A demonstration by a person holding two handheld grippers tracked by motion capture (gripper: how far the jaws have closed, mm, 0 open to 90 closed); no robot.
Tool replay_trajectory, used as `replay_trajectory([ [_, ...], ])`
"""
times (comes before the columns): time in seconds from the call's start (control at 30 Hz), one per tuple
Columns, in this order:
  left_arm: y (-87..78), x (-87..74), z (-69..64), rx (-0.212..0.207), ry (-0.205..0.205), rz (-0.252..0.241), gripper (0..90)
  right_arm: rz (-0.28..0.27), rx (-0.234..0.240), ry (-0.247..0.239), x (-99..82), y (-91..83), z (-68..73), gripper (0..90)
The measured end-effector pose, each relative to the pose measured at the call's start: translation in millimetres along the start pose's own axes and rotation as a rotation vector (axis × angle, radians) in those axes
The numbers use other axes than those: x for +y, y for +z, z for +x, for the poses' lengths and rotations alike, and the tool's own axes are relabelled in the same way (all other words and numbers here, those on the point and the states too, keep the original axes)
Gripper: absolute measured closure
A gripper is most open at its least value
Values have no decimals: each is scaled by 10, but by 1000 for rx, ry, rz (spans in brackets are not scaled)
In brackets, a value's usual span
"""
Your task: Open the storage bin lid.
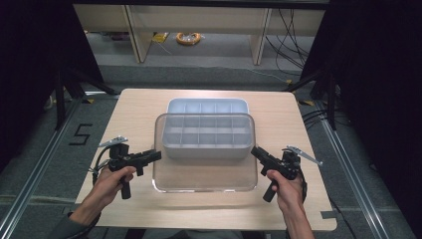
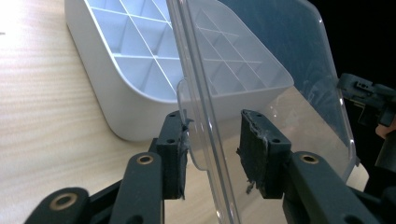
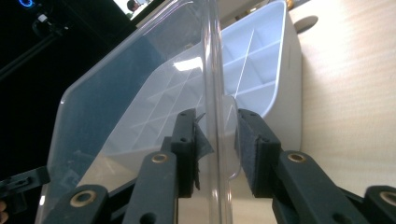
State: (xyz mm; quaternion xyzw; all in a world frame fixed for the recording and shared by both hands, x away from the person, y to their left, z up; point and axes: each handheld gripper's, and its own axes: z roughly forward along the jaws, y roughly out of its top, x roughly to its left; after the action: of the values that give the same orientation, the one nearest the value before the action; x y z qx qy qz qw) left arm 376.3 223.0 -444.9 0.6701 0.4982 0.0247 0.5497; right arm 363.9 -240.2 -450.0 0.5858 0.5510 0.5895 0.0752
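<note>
A white compartment box (image 1: 206, 105) stands in the middle of the table. A clear plastic lid (image 1: 204, 174) hangs tilted over and in front of it, carried by both grippers. My left gripper (image 1: 158, 155) is shut on the lid's left edge, and my right gripper (image 1: 254, 150) is shut on its right edge. In the left gripper view the lid (image 2: 280, 56) runs edge-on between the jaws of the left gripper (image 2: 212, 149), with the box (image 2: 107, 93) just behind. The right gripper view has the lid's rim (image 3: 210, 70) between the jaws of the right gripper (image 3: 217, 144), beside the box (image 3: 285, 70).
The light wooden table (image 1: 134, 109) has bare surface on both sides of the box. Dark curtains flank the table, and desk legs and cables stand on the floor beyond its far edge. The right gripper (image 2: 369, 93) appears through the lid in the left gripper view.
</note>
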Motion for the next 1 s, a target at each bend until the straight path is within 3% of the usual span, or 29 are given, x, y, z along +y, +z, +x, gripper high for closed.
replay_trajectory([
  [0.1, -43, -86, -14, 1, -2, 7, 613, 15, 0, -3, -92, -64, 4, 698],
  [0.13, -56, -115, -8, -12, 5, 12, 612, 29, -16, 20, -114, -83, 21, 698],
  [0.17, -74, -146, -21, 3, 1, 19, 612, 32, -10, -1, -142, -102, 9, 697],
  [0.2, -86, -178, -19, -7, 0, 17, 612, 42, -14, 37, -174, -121, 38, 697],
  [0.23, -109, -217, -18, -12, -3, 18, 612, 45, -11, 38, -198, -140, 43, 697],
  [0.27, -120, -240, -16, -19, -4, 20, 612, 37, 2, 16, -228, -157, 36, 697],
  [0.3, -137, -270, -19, -12, 0, 28, 610, 47, -6, 25, -244, -173, 52, 696],
  [0.37, -153, -346, -11, -17, 2, 38, 607, 48, -16, -7, -297, -199, 56, 692],
  [0.43, -160, -408, -6, -14, -11, 52, 606, 48, 7, -4, -351, -234, 48, 693],
  [0.77, -141, -652, -35, -25, -13, 107, 599, 78, -31, 7, -564, -363, -24, 689],
  [0.8, -149, -667, -56, -28, -4, 109, 600, 91, -31, 49, -600, -403, -18, 689],
  [0.83, -155, -676, -59, -31, 2, 111, 600, 88, -25, 30, -610, -409, -36, 689],
  [0.9, -160, -686, -65, -28, 12, 118, 599, 92, -28, 55, -632, -421, -24, 688],
  [0.97, -153, -712, -71, -29, 10, 125, 598, 104, -40, 32, -658, -456, -45, 687],
  [1.0, -139, -742, -70, -31, 4, 135, 598, 112, -27, 83, -687, -479, -34, 686],
])
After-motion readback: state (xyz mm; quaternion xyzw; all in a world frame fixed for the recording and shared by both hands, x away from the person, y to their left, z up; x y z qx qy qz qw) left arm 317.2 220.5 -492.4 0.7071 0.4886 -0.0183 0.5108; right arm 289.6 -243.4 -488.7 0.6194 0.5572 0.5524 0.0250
